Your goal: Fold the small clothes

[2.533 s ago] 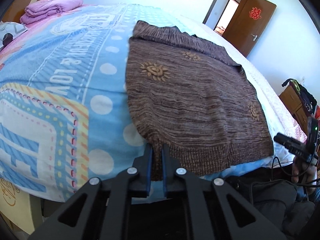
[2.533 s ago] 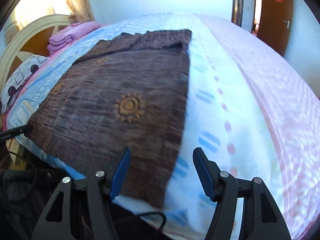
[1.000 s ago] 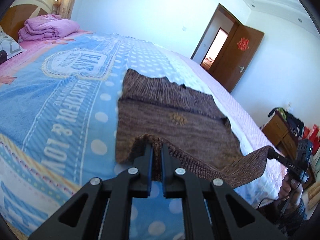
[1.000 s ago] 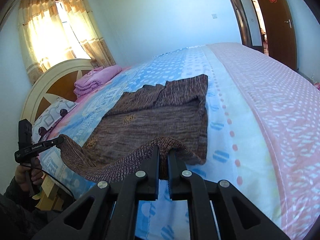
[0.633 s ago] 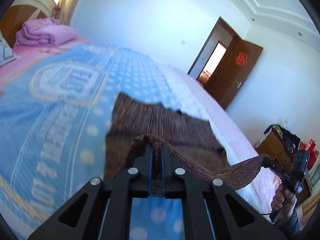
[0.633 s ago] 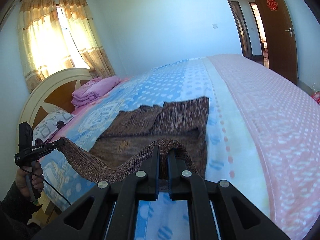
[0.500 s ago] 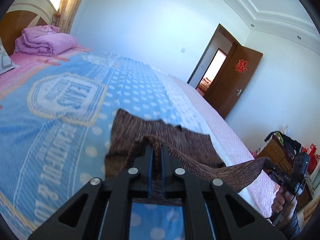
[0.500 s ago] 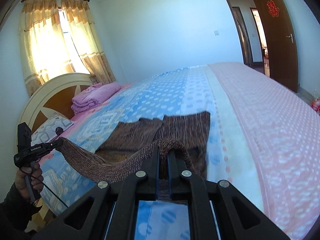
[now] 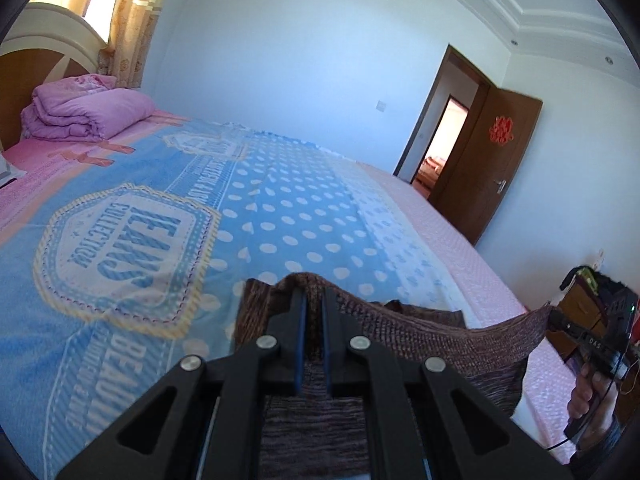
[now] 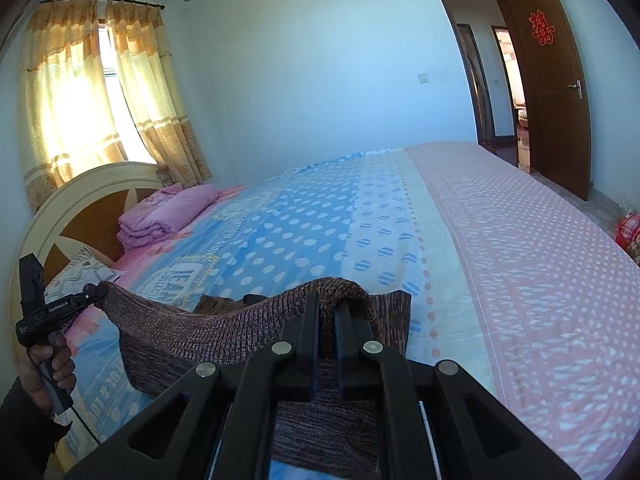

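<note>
A brown knitted sweater hangs by its hem between my two grippers above the bed. My left gripper is shut on one hem corner; the knit bunches over its tips. My right gripper is shut on the other hem corner of the sweater. The hem stretches in a sagging line between them. The rest of the sweater lies on the bedspread below, mostly hidden by the grippers. Each gripper shows in the other's view, the right one and the left one.
The bed has a blue, white and pink patterned bedspread. A folded purple quilt lies by the headboard. A brown door stands open at the far wall. A wooden cabinet stands beside the bed.
Both grippers have lifted the hem higher and carried it toward the far end of the sweater. Less of the flat sweater shows below them now.
</note>
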